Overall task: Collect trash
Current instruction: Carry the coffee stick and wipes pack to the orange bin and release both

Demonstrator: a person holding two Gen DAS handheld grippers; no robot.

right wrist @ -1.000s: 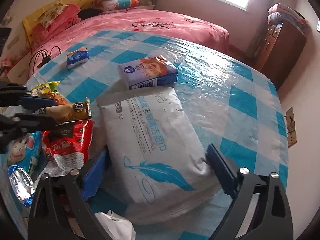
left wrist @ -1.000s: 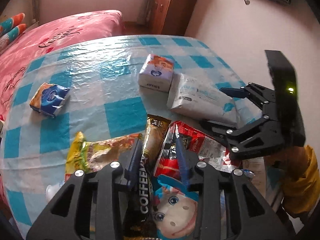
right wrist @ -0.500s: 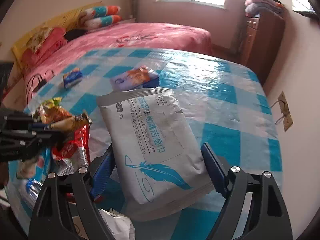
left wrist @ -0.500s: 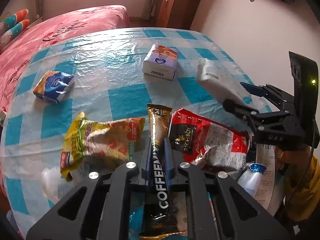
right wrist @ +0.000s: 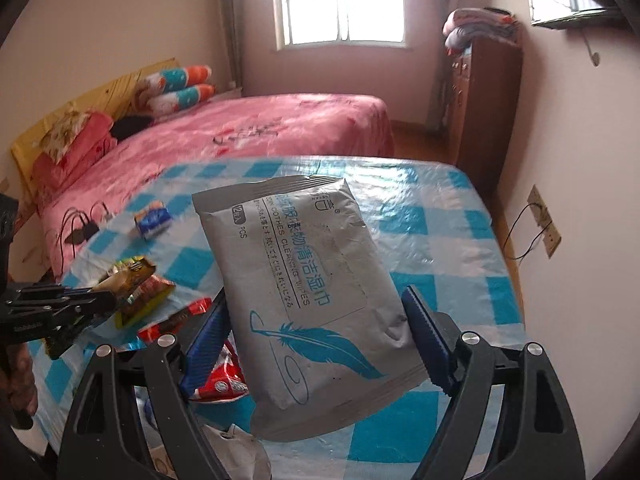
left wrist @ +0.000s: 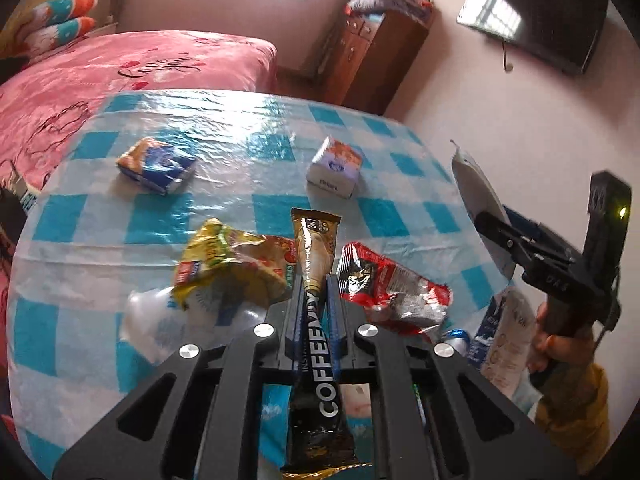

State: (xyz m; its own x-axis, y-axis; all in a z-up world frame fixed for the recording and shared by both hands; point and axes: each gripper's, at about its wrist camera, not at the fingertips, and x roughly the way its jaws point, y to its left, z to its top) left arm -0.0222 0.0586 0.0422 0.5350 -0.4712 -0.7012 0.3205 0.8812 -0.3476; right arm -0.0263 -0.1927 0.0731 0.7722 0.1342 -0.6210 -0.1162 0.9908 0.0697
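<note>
Left wrist view showed the coffee sachet clenched in the left gripper, its long axis running straight ahead, lifted above the checked table; the right gripper gripped the wipes pack across its width; remaining wrappers lay nearer the left hand.

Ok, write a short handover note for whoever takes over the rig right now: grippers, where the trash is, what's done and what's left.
Left gripper: shut on the coffee sachet, lifted clear of the table.
Right gripper: jaws have just closed on the grey wet-wipes pack, held up off the table.
Still lying on the table: yellow snack wrapper, red wrapper, clear plastic bag, blue tissue pack, white tissue pack.
Done: two pieces picked up. Left: drop them off, no bin is in view, then collect the rest.
</note>
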